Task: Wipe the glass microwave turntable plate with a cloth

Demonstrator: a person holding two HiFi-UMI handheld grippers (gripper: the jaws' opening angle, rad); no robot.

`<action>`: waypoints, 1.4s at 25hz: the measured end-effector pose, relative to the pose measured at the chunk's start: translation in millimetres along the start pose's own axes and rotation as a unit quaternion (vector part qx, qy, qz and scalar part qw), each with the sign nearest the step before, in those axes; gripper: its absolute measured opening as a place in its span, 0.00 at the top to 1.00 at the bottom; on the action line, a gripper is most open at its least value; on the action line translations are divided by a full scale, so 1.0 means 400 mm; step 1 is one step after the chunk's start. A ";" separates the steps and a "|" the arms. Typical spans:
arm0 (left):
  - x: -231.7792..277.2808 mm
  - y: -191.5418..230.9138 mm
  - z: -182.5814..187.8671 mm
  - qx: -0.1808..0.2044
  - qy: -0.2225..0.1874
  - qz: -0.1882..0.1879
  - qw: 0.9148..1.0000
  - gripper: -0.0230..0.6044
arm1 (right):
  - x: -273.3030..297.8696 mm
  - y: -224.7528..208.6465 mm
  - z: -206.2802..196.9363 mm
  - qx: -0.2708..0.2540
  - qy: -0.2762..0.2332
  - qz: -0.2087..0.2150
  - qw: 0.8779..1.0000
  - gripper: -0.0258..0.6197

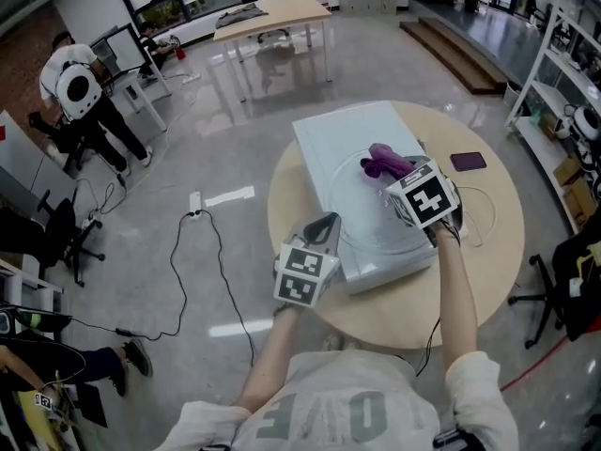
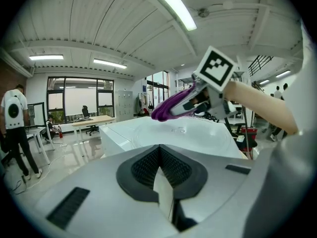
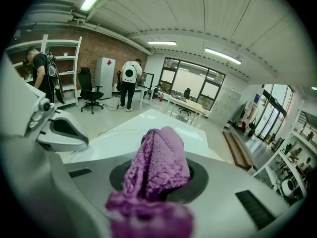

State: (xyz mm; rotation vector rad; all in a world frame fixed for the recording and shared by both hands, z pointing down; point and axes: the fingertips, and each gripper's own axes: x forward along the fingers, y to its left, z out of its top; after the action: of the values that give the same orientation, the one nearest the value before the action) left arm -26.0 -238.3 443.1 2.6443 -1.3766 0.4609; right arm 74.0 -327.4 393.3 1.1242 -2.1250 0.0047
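Note:
The clear glass turntable plate (image 1: pixel 362 209) lies flat on a white microwave (image 1: pixel 324 139) on a round beige table. My right gripper (image 1: pixel 387 172) is shut on a purple knitted cloth (image 1: pixel 385 163), which hangs over the plate's far side. From the right gripper view, the cloth (image 3: pixel 158 162) bulges out between the jaws and hides them. My left gripper (image 1: pixel 324 222) sits at the microwave's near left edge, just short of the plate's rim. Its jaws are shut with nothing between them (image 2: pixel 161 175). The left gripper view shows the cloth (image 2: pixel 171 105) just above the plate (image 2: pixel 188 133).
A dark phone (image 1: pixel 468 162) and a thin white cable (image 1: pixel 484 214) lie on the table (image 1: pixel 470 280) to the right of the microwave. Black cables (image 1: pixel 188 252) run over the floor at left. A person (image 1: pixel 80 92) stands far left, and an office chair (image 1: pixel 563 280) is at right.

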 end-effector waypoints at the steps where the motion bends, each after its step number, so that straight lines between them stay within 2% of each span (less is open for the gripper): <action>1: -0.002 -0.001 0.003 0.000 0.000 -0.001 1.000 0.97 | 0.024 -0.019 0.005 0.005 0.004 -0.004 1.000 0.89; 6: -0.002 -0.005 0.012 0.001 -0.002 -0.006 1.000 0.97 | 0.106 -0.055 -0.016 0.010 0.037 -0.014 0.999 0.89; 17: 0.021 -0.032 0.022 0.010 -0.001 -0.012 1.000 0.97 | 0.142 -0.066 -0.010 0.026 0.028 -0.012 0.999 0.89; 25: 0.040 -0.058 0.023 0.005 0.004 -0.019 1.000 0.97 | 0.083 -0.017 -0.036 0.009 0.038 -0.009 0.999 0.89; 35: 0.023 -0.047 0.018 0.006 0.000 -0.016 1.000 0.97 | -0.070 0.096 -0.101 -0.012 0.035 0.004 0.999 0.89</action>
State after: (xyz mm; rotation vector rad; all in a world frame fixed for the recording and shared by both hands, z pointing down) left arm -4.1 -236.5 440.0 2.6713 -1.3347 0.4667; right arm 80.1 -270.8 418.4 1.0867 -2.0621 0.0204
